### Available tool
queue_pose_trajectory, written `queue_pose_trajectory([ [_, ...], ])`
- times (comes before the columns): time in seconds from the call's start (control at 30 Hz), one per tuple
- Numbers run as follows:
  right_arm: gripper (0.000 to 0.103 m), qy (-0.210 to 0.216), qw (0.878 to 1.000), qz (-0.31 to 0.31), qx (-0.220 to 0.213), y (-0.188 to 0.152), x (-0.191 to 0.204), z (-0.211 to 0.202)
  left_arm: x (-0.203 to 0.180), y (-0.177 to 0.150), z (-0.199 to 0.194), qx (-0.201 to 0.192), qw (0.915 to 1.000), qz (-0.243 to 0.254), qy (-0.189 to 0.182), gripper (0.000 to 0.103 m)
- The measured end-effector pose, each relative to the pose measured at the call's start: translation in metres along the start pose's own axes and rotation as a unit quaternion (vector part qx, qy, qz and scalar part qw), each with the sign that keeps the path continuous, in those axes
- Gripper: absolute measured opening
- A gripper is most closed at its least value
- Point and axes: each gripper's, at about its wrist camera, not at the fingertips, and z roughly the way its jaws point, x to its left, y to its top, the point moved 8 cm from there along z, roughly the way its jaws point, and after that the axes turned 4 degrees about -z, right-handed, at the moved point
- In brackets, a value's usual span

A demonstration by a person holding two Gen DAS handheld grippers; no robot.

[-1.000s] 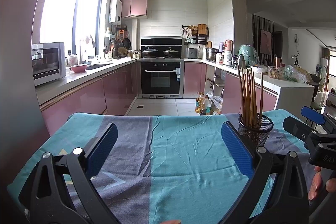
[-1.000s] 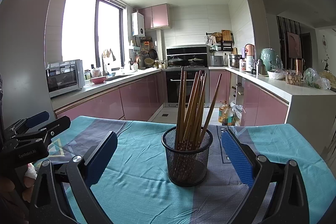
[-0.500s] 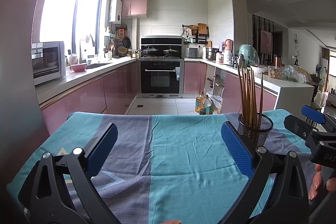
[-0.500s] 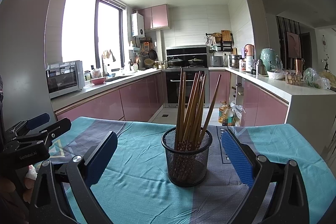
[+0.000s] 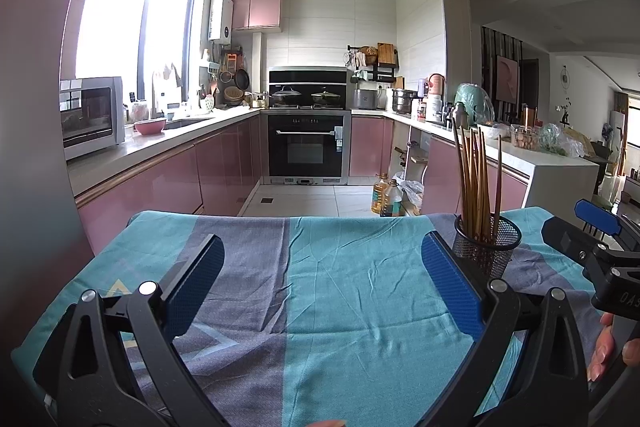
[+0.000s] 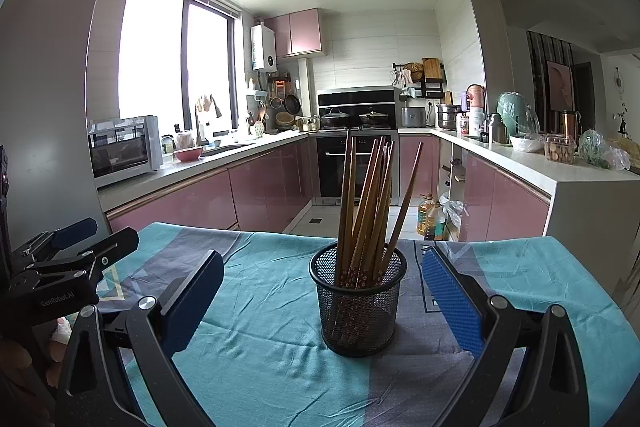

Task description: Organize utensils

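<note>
Two handheld grippers hover over a table draped in a teal-and-grey cloth, both with blue-padded jaws spread wide and holding nothing. Seen from the right wrist, the right gripper faces a black mesh holder that stands upright on the cloth in line with the gap between its fingers, just beyond the tips and not touched by either pad. A bundle of brown chopsticks stands in the holder, fanned out and leaning against its rim. The left gripper looks over bare cloth, with the same holder off to its right, just past the right finger. Each tool shows at the edge of the other's view, and fingertips of a hand on the right gripper's handle show at the lower right of the left wrist view. Beyond the table's far edge, pink cabinets line a U-shaped kitchen, a microwave sits on the left counter beside a pink bowl, and a black oven stands at the far wall below two lidded pots.
</note>
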Motion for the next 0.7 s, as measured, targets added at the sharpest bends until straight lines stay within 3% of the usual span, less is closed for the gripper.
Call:
queue_pose_trajectory([
  [0.7,0.096,0.002,1.0,0.002,0.0,-0.0009,0.0016,0.002,-0.0018,-0.0052,-0.0013,0.004,1.0,-0.002,-0.001,0.097],
])
